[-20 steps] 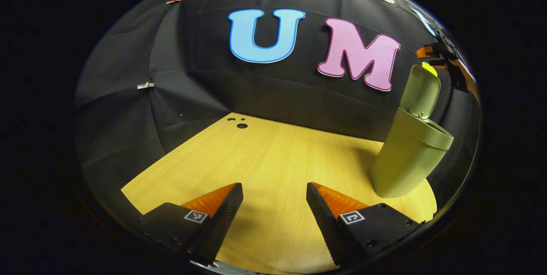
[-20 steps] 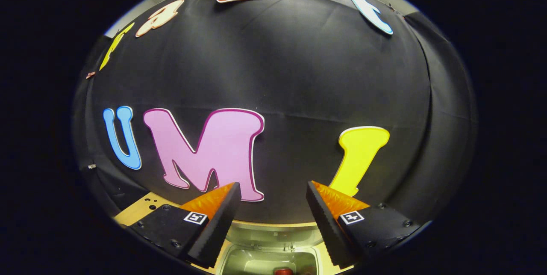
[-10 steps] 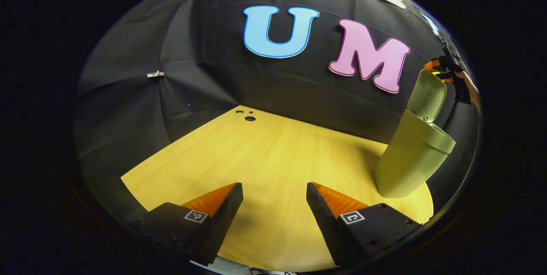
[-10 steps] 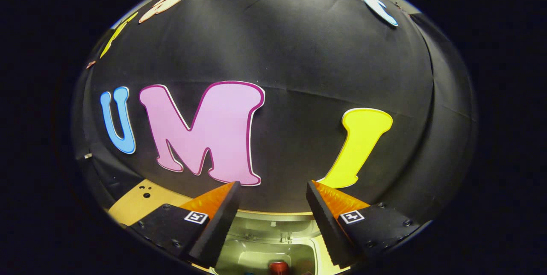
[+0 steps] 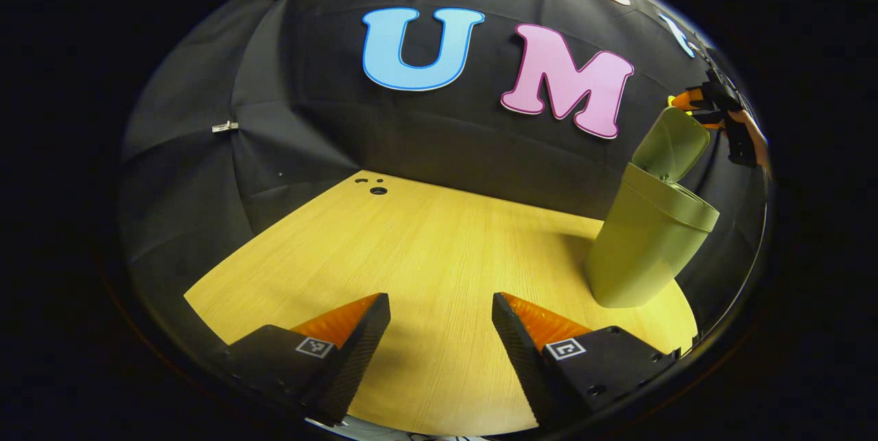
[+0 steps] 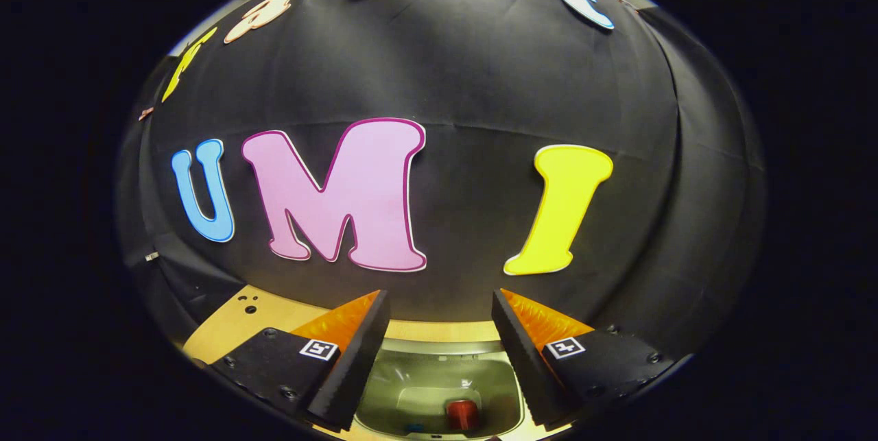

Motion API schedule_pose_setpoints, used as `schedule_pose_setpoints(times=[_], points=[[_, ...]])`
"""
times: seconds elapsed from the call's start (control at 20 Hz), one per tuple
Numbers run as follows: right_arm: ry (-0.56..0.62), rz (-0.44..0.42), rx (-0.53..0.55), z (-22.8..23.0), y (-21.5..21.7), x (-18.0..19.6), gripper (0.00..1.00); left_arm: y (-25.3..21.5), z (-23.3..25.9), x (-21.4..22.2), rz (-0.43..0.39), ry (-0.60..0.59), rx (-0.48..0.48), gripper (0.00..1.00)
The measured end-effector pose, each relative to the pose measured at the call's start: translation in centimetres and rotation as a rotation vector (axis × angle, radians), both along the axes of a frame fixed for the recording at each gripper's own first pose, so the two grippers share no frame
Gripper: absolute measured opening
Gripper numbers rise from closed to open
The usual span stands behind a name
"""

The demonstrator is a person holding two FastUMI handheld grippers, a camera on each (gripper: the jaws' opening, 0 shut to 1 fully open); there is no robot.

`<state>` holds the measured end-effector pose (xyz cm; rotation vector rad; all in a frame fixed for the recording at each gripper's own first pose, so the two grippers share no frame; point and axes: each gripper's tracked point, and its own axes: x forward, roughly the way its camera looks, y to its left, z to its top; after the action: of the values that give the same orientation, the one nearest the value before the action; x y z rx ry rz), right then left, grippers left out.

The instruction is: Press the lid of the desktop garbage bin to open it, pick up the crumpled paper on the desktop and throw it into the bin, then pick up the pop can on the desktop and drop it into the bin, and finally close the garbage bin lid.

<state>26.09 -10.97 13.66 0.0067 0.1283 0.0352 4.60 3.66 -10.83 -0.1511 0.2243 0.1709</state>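
While I hold both tools off the desk, status is:
Left tool (image 5: 441, 331): fingers wide apart, holding nothing, hovering over bare desk (image 5: 425, 256).
Right tool (image 6: 439, 331): fingers wide apart, holding nothing, poised right above the open bin (image 6: 439, 386); I also see it from the left gripper view, up by the lid (image 5: 672, 142).
Bin: green, standing on the desk at far right of the left gripper view, lid tipped up and open.
Can (image 6: 463, 413): red, lying down inside the bin.
Paper: cannot tell where.
Desk holes (image 5: 376, 189): near back edge.
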Motion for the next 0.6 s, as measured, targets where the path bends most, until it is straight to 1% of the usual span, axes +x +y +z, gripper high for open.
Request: schedule_pose_setpoints(times=[0.25,0.45,0.6], points=[[0.059,0.001,-0.015,-4.4,0.2,-3.0,0.94,-0.4,-0.5,-0.9,-0.036,0.007,0.012,0.96],[0.113,-0.013,0.001,-8.3,0.3,-5.0,0.94,-0.1,-0.7,-2.4,-0.048,0.013,0.016,0.96],[0.12,-0.026,0.008,-10.0,0.4,-6.0,0.94,0.2,0.0,-3.6,-0.052,-0.022,0.014,0.96]])
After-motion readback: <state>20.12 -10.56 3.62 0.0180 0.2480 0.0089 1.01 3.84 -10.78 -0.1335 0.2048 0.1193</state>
